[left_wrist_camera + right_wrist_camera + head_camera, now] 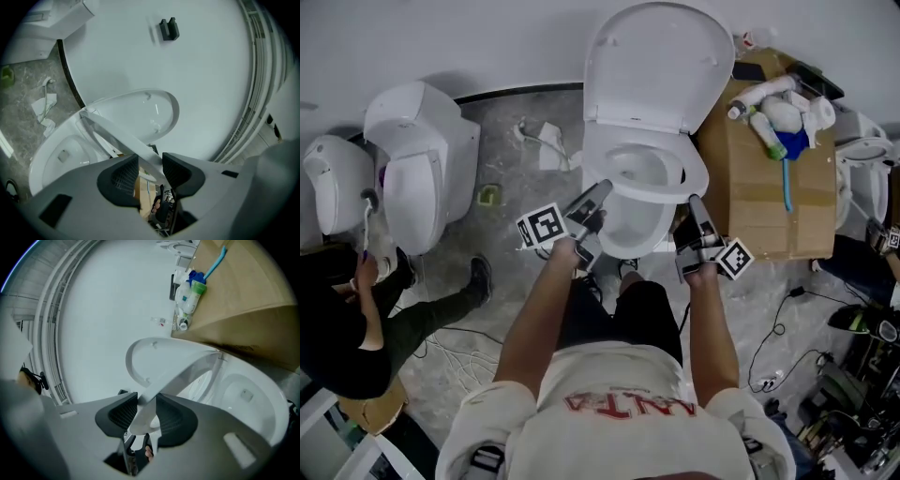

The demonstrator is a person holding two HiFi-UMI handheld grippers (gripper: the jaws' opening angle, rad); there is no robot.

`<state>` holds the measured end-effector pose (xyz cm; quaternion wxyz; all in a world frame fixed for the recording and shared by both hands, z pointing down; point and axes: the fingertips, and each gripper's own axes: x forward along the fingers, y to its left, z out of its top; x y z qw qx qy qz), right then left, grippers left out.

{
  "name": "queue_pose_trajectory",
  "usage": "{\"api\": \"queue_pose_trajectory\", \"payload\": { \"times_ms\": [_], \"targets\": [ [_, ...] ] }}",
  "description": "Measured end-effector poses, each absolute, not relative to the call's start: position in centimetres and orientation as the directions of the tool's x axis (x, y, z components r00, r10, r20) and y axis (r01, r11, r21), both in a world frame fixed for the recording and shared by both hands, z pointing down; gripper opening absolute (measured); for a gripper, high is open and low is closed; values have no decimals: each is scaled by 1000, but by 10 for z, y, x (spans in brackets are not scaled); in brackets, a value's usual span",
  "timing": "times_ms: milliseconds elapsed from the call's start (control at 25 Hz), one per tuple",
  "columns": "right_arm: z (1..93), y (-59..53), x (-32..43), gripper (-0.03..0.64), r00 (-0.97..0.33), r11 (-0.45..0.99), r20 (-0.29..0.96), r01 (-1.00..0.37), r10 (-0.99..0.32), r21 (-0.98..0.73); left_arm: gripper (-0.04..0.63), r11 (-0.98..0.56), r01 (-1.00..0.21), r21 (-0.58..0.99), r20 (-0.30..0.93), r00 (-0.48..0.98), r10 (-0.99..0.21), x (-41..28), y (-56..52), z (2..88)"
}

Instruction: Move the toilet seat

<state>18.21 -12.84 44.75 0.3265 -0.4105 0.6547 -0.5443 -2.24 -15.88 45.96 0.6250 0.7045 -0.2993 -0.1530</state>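
Toilet seat point(698, 174) tilts front-up (hinge toward the lid point(656, 66)), long axis toward the person point(619, 412); left tool point(151, 168), right tool point(146, 416) clamp it.

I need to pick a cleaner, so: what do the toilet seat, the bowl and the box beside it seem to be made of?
Toilet seat: probably moulded plastic, white, smooth and satin; it is thin with a soft sheen. Bowl: likely glazed ceramic, going by its thick walls and glossy highlights. Box: brown cardboard, matt, with folded edges.
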Motion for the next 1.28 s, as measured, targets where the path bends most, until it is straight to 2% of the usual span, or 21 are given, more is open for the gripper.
{"api": "queue_pose_trajectory", "payload": {
  "times_ms": [360, 480, 680, 1280],
  "targets": [
    [419, -188, 192, 103, -475, 111, -43, -115, -879, -987, 157, -45, -176, 983, 103, 744, -660, -11, -216, 427],
    [410, -200, 192, 98, -475, 121, -63, -92, -878, -988, 155, -65, -200, 978, 105, 733, -672, -15, -227, 421],
    [400, -234, 195, 93, -470, 126, -79, -70, -879, -990, 152, -59, -153, 986, 72, 724, -686, -9, -259, 407],
    [383, -321, 205, 84, -443, 120, -97, -25, -891, -992, 135, -69, -141, 988, 52, 709, -703, -1, -341, 392]
  ]
}}
